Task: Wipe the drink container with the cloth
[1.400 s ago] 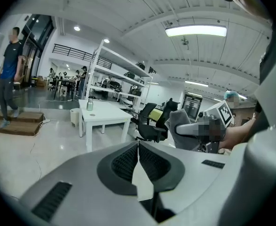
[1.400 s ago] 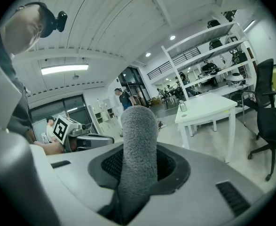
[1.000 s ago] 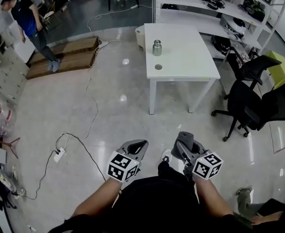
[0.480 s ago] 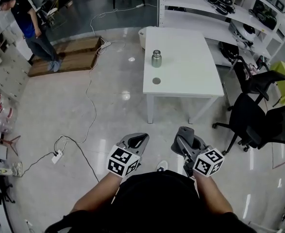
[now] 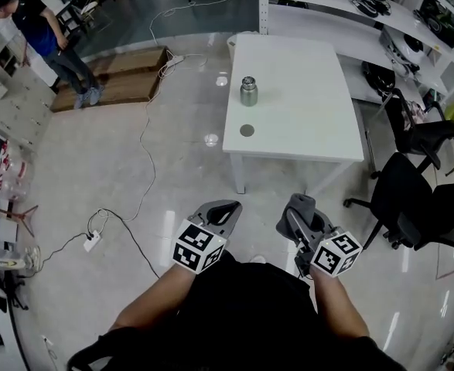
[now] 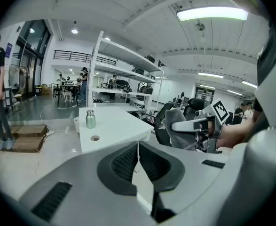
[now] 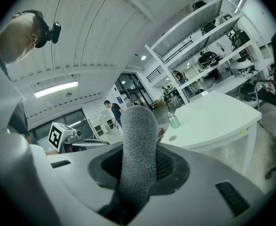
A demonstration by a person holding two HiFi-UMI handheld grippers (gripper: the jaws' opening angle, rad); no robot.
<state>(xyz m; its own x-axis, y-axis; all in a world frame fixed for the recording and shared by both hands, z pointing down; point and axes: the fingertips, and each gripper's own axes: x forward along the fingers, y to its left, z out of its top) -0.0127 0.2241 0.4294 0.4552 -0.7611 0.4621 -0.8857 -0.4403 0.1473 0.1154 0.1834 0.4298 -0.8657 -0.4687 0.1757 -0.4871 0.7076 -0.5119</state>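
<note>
A small metal drink container (image 5: 248,91) stands upright on the white table (image 5: 312,130), well ahead of both grippers; it also shows in the left gripper view as the container (image 6: 90,119) and in the right gripper view as the container (image 7: 173,120). My right gripper (image 5: 305,216) is shut on a grey cloth (image 7: 138,149) that sticks up between its jaws; the same cloth (image 6: 185,128) is seen from the left gripper view. My left gripper (image 5: 223,209) is shut with nothing in it. Both hang over the floor, short of the table's near edge.
A round hole (image 5: 247,131) sits in the tabletop near the container. Black office chairs (image 5: 412,184) stand right of the table, shelving (image 5: 366,6) behind it. A cable and power strip (image 5: 93,241) lie on the floor at left. A person (image 5: 45,33) stands far left.
Both grippers and the head have moved forward toward the table, which now lies closer and lower in the head view. The jaws stay as they were.
</note>
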